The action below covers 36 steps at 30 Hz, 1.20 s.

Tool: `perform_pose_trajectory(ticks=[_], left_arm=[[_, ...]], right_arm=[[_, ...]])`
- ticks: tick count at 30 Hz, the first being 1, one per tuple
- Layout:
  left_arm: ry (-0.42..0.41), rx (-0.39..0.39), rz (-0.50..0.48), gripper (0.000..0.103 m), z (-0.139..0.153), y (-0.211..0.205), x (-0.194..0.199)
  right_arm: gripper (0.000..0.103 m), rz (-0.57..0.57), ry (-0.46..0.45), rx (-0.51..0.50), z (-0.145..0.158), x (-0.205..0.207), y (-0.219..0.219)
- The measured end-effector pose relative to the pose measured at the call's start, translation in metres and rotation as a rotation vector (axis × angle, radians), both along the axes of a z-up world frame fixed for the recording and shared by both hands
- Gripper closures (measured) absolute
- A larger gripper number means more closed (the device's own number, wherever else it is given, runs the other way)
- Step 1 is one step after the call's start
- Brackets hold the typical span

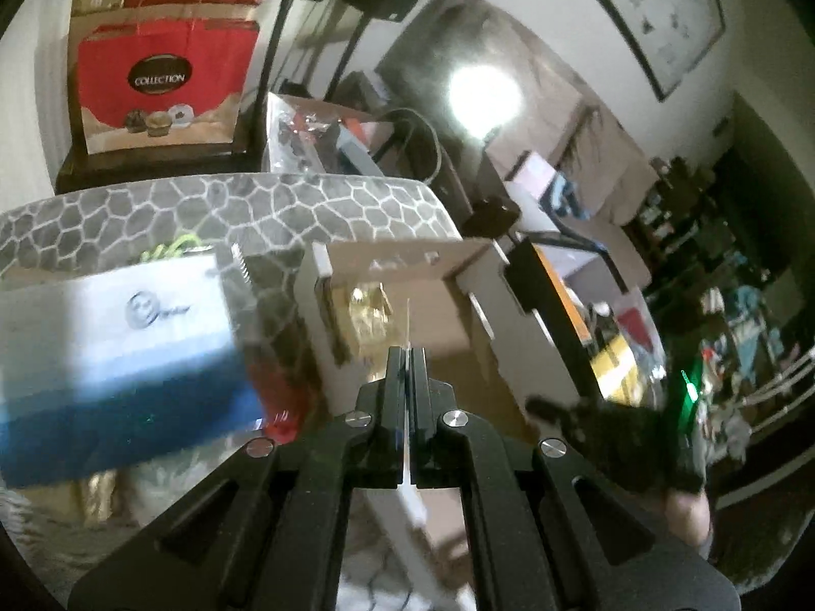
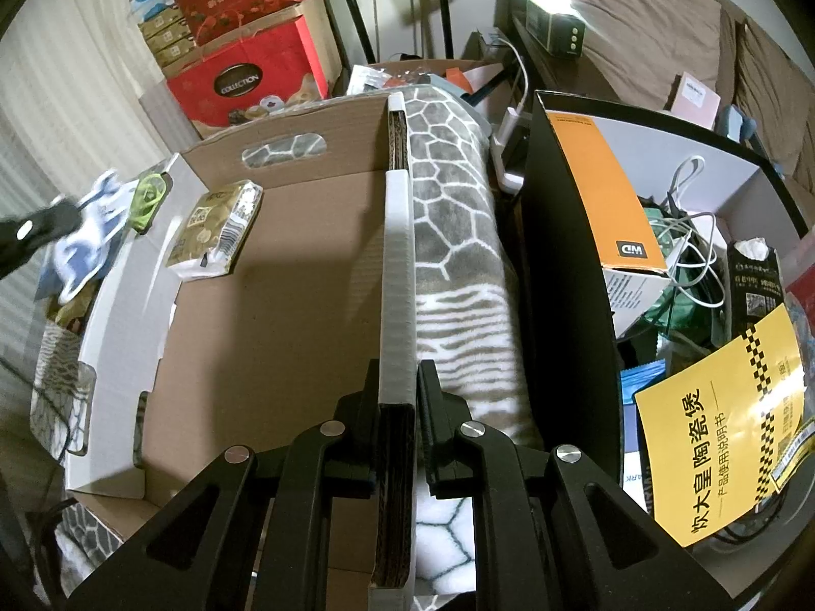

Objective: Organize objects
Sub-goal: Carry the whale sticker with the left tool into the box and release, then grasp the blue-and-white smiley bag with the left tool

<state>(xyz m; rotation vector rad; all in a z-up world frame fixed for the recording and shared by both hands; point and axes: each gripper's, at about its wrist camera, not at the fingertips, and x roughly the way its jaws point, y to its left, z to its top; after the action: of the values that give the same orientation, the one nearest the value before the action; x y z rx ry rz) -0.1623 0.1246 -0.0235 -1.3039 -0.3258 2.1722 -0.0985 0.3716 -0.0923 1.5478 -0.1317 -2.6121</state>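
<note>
A person was sorting loose household items into an open cardboard box (image 2: 265, 315) that sat on a grey blanket (image 2: 448, 214) patterned with white cell-like outlines.

The right gripper (image 2: 398, 382) was clamped on the box's right wall (image 2: 396, 254), its jaws pressing the white-faced cardboard edge from both sides. This grip most likely served to steady the box and keep that wall upright while the other hand worked.

Inside the box, one gold tissue packet (image 2: 216, 231) lay in the far left corner, near the wall with the handle cut-out. The rest of the box floor was bare.

The left gripper (image 1: 406, 356) was fully closed on a thin, pale, translucent sheet edge (image 1: 408, 326), possibly the wrapping of a blue and white pack (image 1: 122, 356) that showed blurred at the left of its view. In the right wrist view, a blue and white item (image 2: 86, 239) hung at the box's left edge, probably on its way in.

Just right of the blanket stood a black bin (image 2: 565, 265) crowded with cables, boxes and a yellow leaflet.
</note>
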Motion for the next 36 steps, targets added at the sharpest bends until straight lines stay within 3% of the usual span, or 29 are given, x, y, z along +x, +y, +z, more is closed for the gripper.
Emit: perform_pose_trajectory(ticks=[3, 12, 19, 24, 32, 36], left_arm=[[-0.025, 0.005, 0.036, 0.102, -0.012, 0.015, -0.018], [-0.019, -0.091, 0.081, 0.102, -0.037, 0.042, -0.033], [0.003, -0.157, 0.050, 0.100, -0.037, 0.045, -0.033], [0.038, -0.193, 0.020, 0.078, -0.028, 0.042, -0.027], [0.072, -0.156, 0.024, 0.061, -0.001, 0.012, -0.016], [0.126, -0.235, 0.055, 0.041, 0.014, -0.008, -0.005]], right_arm=[[0.092, -0.001, 0.000, -0.004, 0.000, 0.000, 0.000], [0.091, -0.001, 0.004, -0.018, 0.000, 0.001, 0.002], [0.091, -0.001, 0.005, -0.024, 0.001, 0.002, 0.004], [0.091, -0.002, 0.004, -0.027, 0.000, 0.002, 0.004], [0.091, 0.000, 0.003, -0.023, 0.000, 0.002, 0.004], [0.091, 0.003, 0.002, -0.019, 0.000, 0.003, 0.004]])
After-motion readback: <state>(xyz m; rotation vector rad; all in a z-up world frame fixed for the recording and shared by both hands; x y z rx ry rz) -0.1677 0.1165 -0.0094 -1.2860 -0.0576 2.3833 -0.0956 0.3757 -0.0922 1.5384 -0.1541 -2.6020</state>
